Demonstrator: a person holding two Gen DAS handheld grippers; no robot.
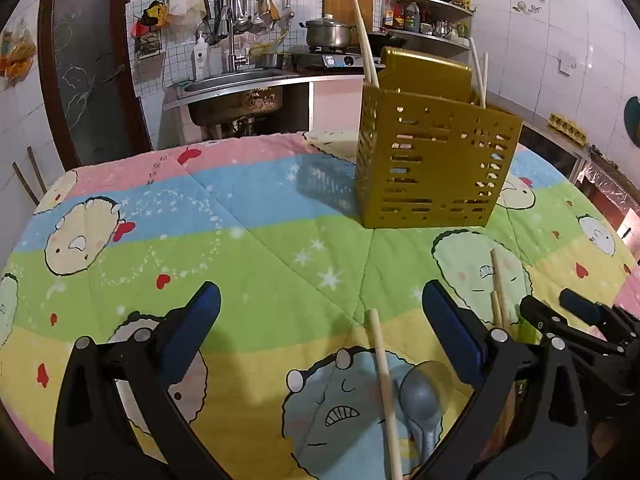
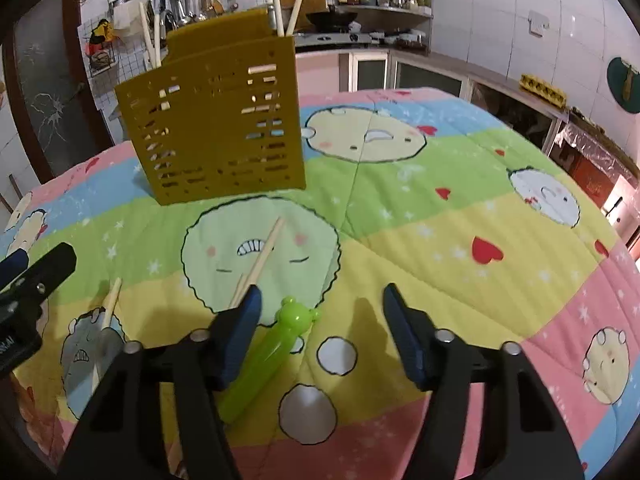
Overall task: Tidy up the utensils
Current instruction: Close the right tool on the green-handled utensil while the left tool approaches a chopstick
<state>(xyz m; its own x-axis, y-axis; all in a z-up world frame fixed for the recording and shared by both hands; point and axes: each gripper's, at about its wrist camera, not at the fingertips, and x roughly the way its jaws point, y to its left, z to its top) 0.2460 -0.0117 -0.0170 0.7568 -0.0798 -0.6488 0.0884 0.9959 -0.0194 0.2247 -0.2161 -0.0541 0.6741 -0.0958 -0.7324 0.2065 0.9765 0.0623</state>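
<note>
A gold slotted utensil holder (image 1: 434, 160) stands upright on the cartoon quilt (image 1: 240, 248), with chopsticks standing in it; it also shows in the right wrist view (image 2: 220, 120). My left gripper (image 1: 320, 320) is open and empty above a loose chopstick (image 1: 384, 392) and a grey spoon (image 1: 420, 400). A pair of chopsticks (image 1: 498, 288) lies to its right. My right gripper (image 2: 320, 320) is open and empty. A green bear-topped utensil (image 2: 272, 348) lies by its left finger, next to the chopstick pair (image 2: 260, 256). The right gripper also shows in the left wrist view (image 1: 576, 320).
A sink (image 1: 236, 92) and a stove with a pot (image 1: 328, 34) stand behind the table. Hanging ladles (image 1: 244, 4) and a shelf of bottles (image 1: 424, 16) line the wall. The quilt (image 2: 480, 220) spreads to the right of the holder.
</note>
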